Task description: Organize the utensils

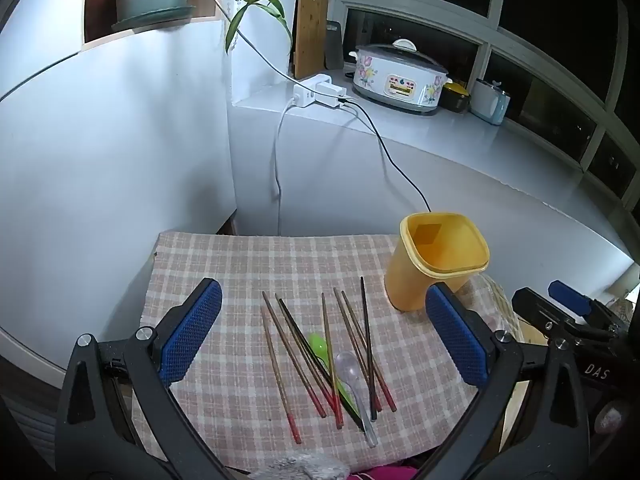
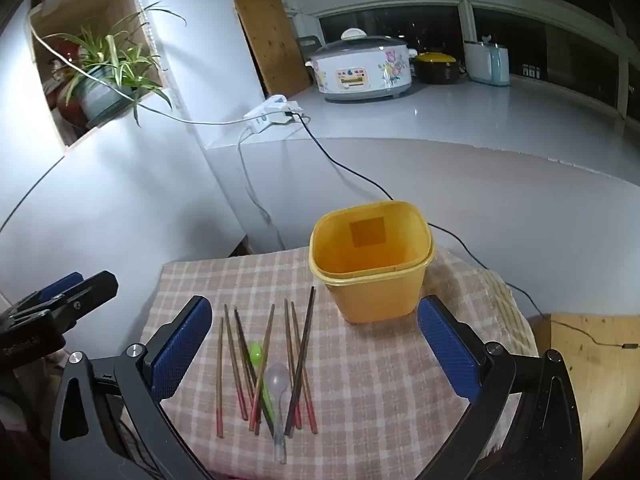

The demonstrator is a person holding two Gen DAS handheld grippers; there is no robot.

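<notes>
Both tools are held above the near edge of a small stand covered by a pink-and-cream checked cloth [image 1: 224, 264]. The left gripper [image 1: 323, 330], black-framed with blue textured pads, has its jaws spread wide with nothing between them. The right gripper [image 2: 314, 344], of the same build, is likewise fully apart and holds nothing.

On the cloth lies a loose fan of long wooden chopsticks with red-painted ends [image 1: 294, 360], some overlapping. Among them are a green plastic spoon [image 1: 318, 345] and a clear plastic spoon [image 1: 349, 366], bowls pointing away from the grippers. The clear spoon lies just right of the green one, crossing several sticks.

A yellow plastic square-mouthed container [image 2: 372, 268] stands upright at the far right of the cloth, apart from the utensils. Its interior appears bare.

Behind, a white ledge carries a floral-printed cooker [image 2: 360, 66] and a white power strip [image 1: 316, 94].
</notes>
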